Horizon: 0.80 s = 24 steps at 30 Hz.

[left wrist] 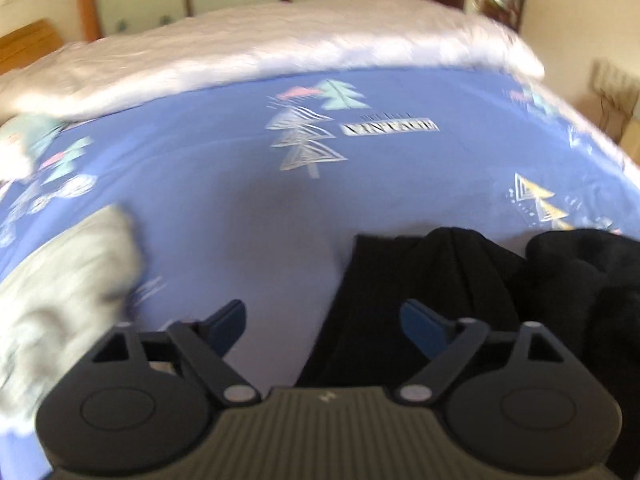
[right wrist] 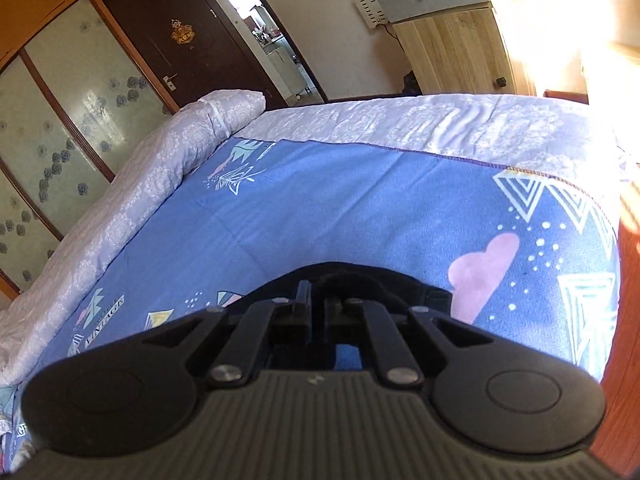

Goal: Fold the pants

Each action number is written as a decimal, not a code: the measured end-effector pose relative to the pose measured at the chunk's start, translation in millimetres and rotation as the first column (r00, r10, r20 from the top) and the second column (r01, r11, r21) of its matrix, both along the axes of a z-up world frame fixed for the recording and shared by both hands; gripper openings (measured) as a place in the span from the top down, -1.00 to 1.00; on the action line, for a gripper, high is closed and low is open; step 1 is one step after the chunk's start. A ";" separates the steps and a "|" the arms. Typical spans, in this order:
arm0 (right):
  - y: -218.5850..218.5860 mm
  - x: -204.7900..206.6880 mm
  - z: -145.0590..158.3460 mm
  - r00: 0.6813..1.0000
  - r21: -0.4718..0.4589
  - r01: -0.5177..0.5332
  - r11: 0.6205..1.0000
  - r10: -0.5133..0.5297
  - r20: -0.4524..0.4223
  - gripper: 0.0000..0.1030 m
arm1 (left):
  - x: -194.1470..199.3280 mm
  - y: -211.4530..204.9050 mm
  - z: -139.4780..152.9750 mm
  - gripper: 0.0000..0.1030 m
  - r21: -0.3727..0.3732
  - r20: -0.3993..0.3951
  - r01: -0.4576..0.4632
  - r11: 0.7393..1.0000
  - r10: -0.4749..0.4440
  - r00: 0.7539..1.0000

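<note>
The biggest risk, as I judge it, is that the black pants (left wrist: 420, 292) are being held at one point only: the right hand-held gripper (right wrist: 316, 304) is pinching a bunched ridge of the dark cloth with its jaws nearly together, so any pull may be dragging the fabric into a lump rather than a flat fold, or the thin bite may be slipping free. The left hand-held gripper (left wrist: 322, 320) is hovering with its jaws spread wide and nothing between them, pointing low across the bed (left wrist: 224, 184); its right fingertip is overlapping the edge of the pants, though the blur is making actual contact impossible to judge. The pants are lying crumpled on the blue patterned bedspread near the bed's near edge. A grey garment (left wrist: 68, 276) is lying to the left, well apart, and might be getting caught if the left hand swings wide.
</note>
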State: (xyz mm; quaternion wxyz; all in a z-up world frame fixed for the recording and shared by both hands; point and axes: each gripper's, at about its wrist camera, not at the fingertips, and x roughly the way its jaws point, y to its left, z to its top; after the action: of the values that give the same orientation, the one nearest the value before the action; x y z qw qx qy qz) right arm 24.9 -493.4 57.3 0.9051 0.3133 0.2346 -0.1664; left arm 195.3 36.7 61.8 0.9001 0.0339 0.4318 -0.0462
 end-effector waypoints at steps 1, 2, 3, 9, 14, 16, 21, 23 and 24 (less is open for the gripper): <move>-2.0 0.8 -1.8 1.000 0.000 0.002 1.000 -0.002 -0.004 0.81 | 19.4 -9.6 -11.7 -0.86 0.015 -0.021 0.003 1.000 -0.002 1.000; -4.4 1.6 -5.5 1.000 0.002 0.004 1.000 -0.004 -0.010 0.81 | 35.1 -16.3 -24.0 -0.88 0.025 -0.047 -0.008 1.000 0.009 0.999; -6.8 2.2 -7.8 1.000 0.005 0.007 1.000 -0.007 -0.016 0.81 | 47.3 -23.4 -35.1 -0.86 0.018 -0.080 -0.020 1.000 0.021 0.997; -13.6 12.9 -12.7 0.999 0.002 0.010 1.000 -0.010 -0.033 0.82 | 58.3 -62.4 -56.8 0.49 0.017 -0.137 0.028 0.999 -0.025 0.990; -7.3 33.5 10.9 0.999 -0.065 0.013 0.998 -0.011 0.036 0.88 | 44.3 -20.4 6.4 0.55 0.011 0.049 -0.138 0.990 0.137 0.989; -6.1 42.7 23.5 0.996 -0.049 0.019 0.999 -0.015 0.084 0.88 | 37.3 18.5 39.5 0.55 -0.025 0.153 -0.256 0.966 0.257 0.954; -3.1 76.0 55.2 0.977 -0.002 -0.016 1.000 0.016 0.210 0.88 | 25.7 103.3 74.7 0.55 -0.136 0.231 -0.463 0.876 0.483 0.845; 1.2 88.5 61.5 0.960 0.007 -0.021 1.000 0.019 0.280 0.88 | 23.1 118.5 66.5 0.49 -0.124 0.245 -0.518 0.847 0.532 0.811; 3.5 95.3 60.6 0.953 0.010 -0.023 1.000 0.019 0.302 0.88 | 27.2 122.3 56.3 0.40 -0.113 0.231 -0.531 0.840 0.542 0.808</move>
State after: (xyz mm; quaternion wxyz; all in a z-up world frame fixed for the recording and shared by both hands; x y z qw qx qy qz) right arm 120.2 -489.8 117.9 0.9300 0.3384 0.0980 -0.1053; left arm 222.5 159.0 118.1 0.9246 -0.1029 0.3039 0.2051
